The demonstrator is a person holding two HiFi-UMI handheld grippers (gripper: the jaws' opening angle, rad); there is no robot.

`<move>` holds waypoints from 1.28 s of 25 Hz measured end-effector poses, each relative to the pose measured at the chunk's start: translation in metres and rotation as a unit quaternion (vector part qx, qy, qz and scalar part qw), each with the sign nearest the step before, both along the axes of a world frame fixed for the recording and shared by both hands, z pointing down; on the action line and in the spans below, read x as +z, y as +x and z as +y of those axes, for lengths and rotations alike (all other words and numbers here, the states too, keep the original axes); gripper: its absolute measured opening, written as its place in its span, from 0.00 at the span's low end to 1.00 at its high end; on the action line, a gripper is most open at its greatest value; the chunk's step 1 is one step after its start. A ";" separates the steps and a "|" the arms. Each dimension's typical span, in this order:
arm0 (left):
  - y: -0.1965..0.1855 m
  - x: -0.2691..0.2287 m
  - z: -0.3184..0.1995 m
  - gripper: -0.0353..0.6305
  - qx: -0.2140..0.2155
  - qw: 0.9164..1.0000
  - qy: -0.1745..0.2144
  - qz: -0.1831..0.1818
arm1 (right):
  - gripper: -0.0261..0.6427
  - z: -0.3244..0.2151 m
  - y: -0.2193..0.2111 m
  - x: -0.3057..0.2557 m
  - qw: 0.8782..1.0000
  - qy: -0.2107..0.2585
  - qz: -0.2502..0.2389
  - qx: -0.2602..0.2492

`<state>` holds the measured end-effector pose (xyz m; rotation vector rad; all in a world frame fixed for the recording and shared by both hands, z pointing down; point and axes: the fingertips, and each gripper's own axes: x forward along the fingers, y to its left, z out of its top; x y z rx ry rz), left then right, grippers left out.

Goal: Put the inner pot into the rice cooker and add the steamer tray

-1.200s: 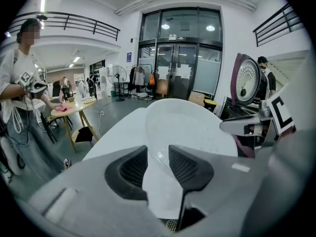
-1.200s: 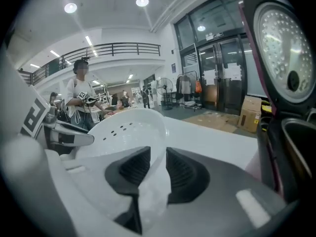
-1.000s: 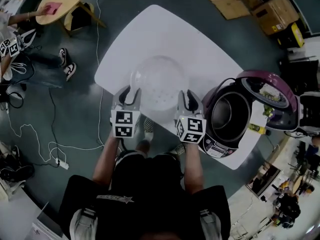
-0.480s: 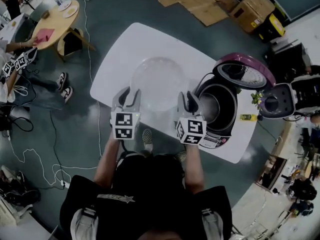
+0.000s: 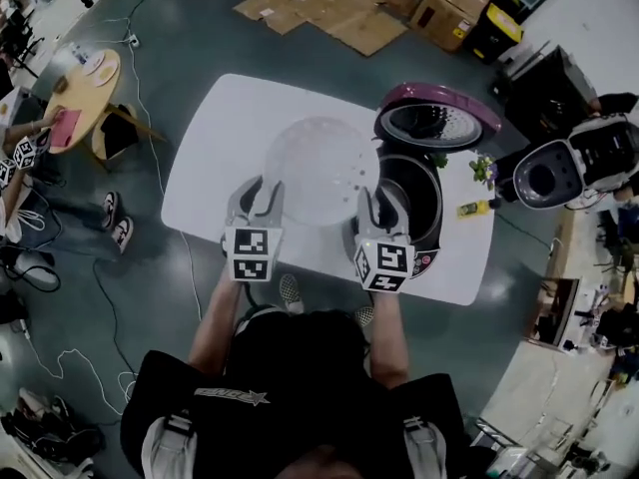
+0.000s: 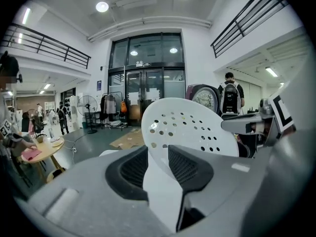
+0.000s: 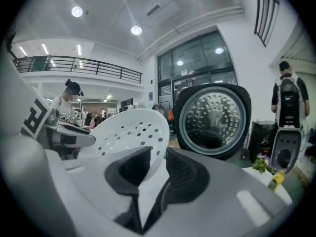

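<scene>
A white perforated steamer tray (image 5: 319,166) hangs in the air above the white table (image 5: 215,153), held by its rim on both sides. My left gripper (image 5: 262,200) is shut on the tray's left rim (image 6: 157,154). On the right rim (image 7: 150,169) my right gripper (image 5: 377,208) is shut as well. The rice cooker (image 5: 409,196) stands just right of the tray with its purple lid (image 5: 436,120) swung up; the lid's metal inner face (image 7: 212,118) fills the right gripper view. The cooker's dark inside shows, partly hidden behind my right gripper.
A small yellow bottle (image 5: 472,208) and a little plant (image 5: 483,169) sit on the table beyond the cooker. A white robot (image 5: 574,168) stands at the right. Cardboard (image 5: 329,8) lies on the floor behind; a round wooden table (image 5: 78,93) is at the left.
Both grippers have lifted the steamer tray off the table and carried it toward the rice cooker. The view has swung, so the cooker now sits close beside the tray.
</scene>
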<state>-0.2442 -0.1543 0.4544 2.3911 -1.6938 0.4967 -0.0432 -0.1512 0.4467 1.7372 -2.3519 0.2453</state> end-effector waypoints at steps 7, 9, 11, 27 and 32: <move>0.063 -0.007 -0.004 0.26 0.051 0.999 0.009 0.002 | 0.19 0.017 0.061 -0.011 0.999 0.013 0.008 0.048; 0.082 -0.008 -0.004 0.26 0.064 0.998 0.010 0.003 | 0.19 0.022 0.079 -0.012 0.998 0.015 0.010 0.062; 0.100 -0.010 -0.004 0.26 0.076 0.997 0.010 0.003 | 0.19 0.027 0.097 -0.014 0.997 0.015 0.011 0.074; 0.199 0.013 0.008 0.27 0.120 0.992 -0.027 -0.009 | 0.19 0.053 0.191 0.004 0.993 -0.015 0.016 0.113; 0.217 0.030 0.008 0.27 0.118 0.992 -0.050 -0.015 | 0.19 0.050 0.209 0.020 0.993 -0.039 0.015 0.111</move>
